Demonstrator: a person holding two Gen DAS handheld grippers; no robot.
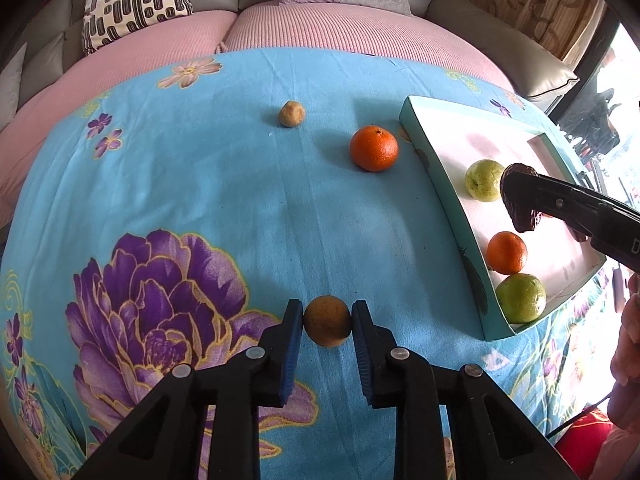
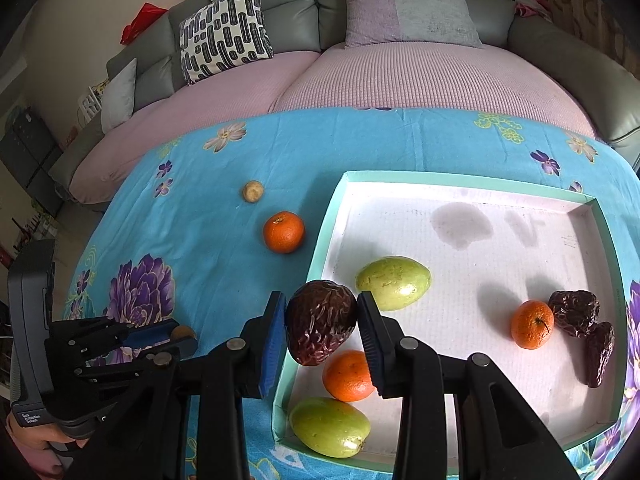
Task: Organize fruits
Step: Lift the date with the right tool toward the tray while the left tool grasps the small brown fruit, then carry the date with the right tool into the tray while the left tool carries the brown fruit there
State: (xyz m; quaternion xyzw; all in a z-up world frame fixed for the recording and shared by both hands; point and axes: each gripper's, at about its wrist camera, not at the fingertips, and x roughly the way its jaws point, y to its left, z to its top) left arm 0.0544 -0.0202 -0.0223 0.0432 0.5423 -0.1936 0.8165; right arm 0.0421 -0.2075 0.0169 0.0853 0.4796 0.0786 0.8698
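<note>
On the blue floral cloth [image 1: 224, 184], the left gripper [image 1: 327, 322] was closed to the width of a small, round, dull brown-yellow fruit [image 1: 327, 321], its blue pads touching both sides. Farther off lay a pale, knobbly little fruit [image 1: 291, 113] and a glossy orange tangerine [image 1: 374, 148], just beside the teal-rimmed tray [image 1: 424, 148]. The right gripper [image 2: 322, 322] pinched a dark, wrinkled, shiny date [image 2: 320, 322] above the tray's left edge. On the tray's white floor lay two smooth green fruits [image 2: 394, 282], two more tangerines [image 2: 347, 376] and two more wrinkled dates [image 2: 575, 312] near its right wall.
</note>
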